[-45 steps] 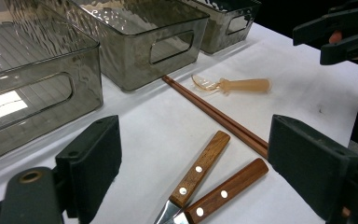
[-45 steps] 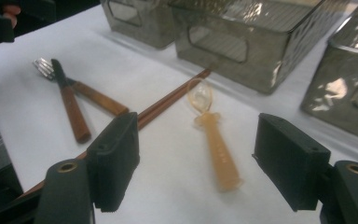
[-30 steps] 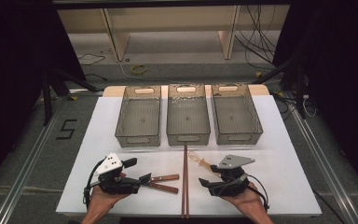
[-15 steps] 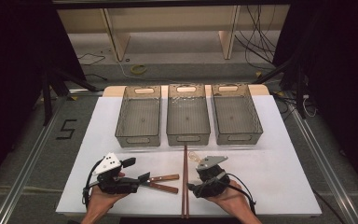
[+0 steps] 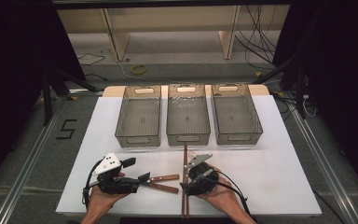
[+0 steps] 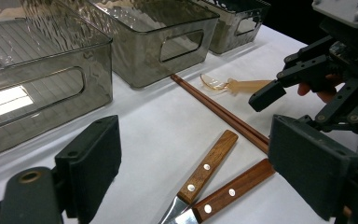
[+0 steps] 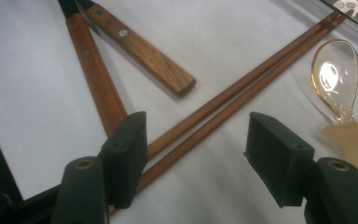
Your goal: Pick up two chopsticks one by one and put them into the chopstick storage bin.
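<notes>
Your right gripper (image 5: pixel 184 185) hangs low over the surface (image 5: pixel 279 186) w/ jaws apart, clamped on nothing. The chopsticks (image 7: pixel 233 100) run betw. its jaws, slanting away toward the bins; can't tell if the pads touch them. Just beyond its one jaw lies the clear spoon (image 7: pixel 338 79), near the chopsticks' far end. On the other side, two knives (image 7: pixel 121 46) w/ wooden handles lie close by, handle ends near the sticks. Your left gripper (image 5: pixel 137 177) sits by the knives, jaws wide apart, the knife handles (image 6: pixel 214 175) betw. them, not gripped. Three grey bins (image 5: pixel 188 114) stand in a row well ahead of both grippers.
</notes>
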The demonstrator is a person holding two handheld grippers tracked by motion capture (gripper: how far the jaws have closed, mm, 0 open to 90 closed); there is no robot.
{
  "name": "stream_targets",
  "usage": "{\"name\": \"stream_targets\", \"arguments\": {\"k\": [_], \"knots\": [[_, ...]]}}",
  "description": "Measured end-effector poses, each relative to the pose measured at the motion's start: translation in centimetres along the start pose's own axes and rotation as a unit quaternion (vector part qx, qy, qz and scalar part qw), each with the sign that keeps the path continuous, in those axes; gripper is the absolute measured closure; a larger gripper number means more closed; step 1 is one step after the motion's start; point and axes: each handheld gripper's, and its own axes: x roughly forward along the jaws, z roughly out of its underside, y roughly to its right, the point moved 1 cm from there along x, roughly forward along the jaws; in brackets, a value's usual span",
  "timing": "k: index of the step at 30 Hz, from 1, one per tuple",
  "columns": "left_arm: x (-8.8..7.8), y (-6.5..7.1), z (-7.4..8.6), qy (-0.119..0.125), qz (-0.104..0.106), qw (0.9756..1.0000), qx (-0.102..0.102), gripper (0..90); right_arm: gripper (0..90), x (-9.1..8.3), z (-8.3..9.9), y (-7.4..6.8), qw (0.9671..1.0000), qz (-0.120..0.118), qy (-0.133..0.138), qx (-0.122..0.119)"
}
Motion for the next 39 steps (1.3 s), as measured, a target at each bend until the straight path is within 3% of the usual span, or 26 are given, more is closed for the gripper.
{"name": "stream_targets", "arguments": {"k": [11,21,36,39], "knots": [[-0.1,-0.1,0.0,0.001,-0.001,1.0,0.001,16.8,37.6,0.6,-0.2,-0.7,0.9995,0.002,-0.027,-0.016],[-0.1,-0.1,0.0,0.0,-0.002,1.0,0.001,16.8,32.4,0.8,-0.3,-0.7,0.9992,-0.006,-0.038,-0.007],[-0.1,0.0,0.0,-0.001,-0.002,1.0,0.002,17.0,30.0,1.3,-0.3,-1.1,0.998,-0.005,-0.058,-0.024],[-0.1,-0.1,0.0,-0.001,-0.002,1.0,0.002,17.1,30.2,1.4,-0.3,-1.3,0.9973,0.001,-0.063,-0.038]]}}
